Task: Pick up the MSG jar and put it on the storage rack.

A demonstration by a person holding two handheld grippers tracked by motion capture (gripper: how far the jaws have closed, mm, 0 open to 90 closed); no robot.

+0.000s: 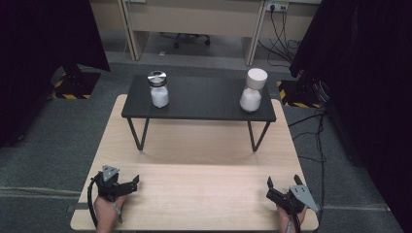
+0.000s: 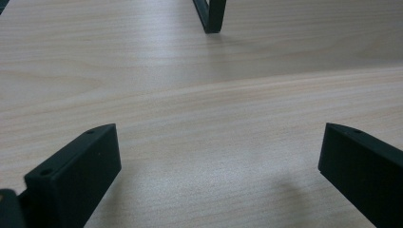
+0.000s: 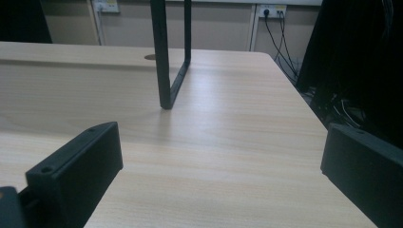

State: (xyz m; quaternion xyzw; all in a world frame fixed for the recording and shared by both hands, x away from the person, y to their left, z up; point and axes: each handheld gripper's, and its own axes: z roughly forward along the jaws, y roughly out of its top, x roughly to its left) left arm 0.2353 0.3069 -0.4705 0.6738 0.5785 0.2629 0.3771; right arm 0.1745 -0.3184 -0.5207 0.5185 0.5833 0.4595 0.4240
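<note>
At the near edge of the wooden table (image 1: 194, 194), both grippers rest low, one at each corner. Left gripper (image 1: 135, 182) has its jaws spread wide over bare wood; right gripper (image 1: 270, 187) matches it, jaws wide apart and pinching nothing. Far across, on the black raised shelf (image 1: 199, 99), stand the steel-capped jar (image 1: 158, 89) at the left and the white-capped jar (image 1: 252, 90) at the right, well apart. Best play, by the look of it: each gripper rises above shelf height, goes straight to its own side's jar, and closes level on the body below the cap.
</note>
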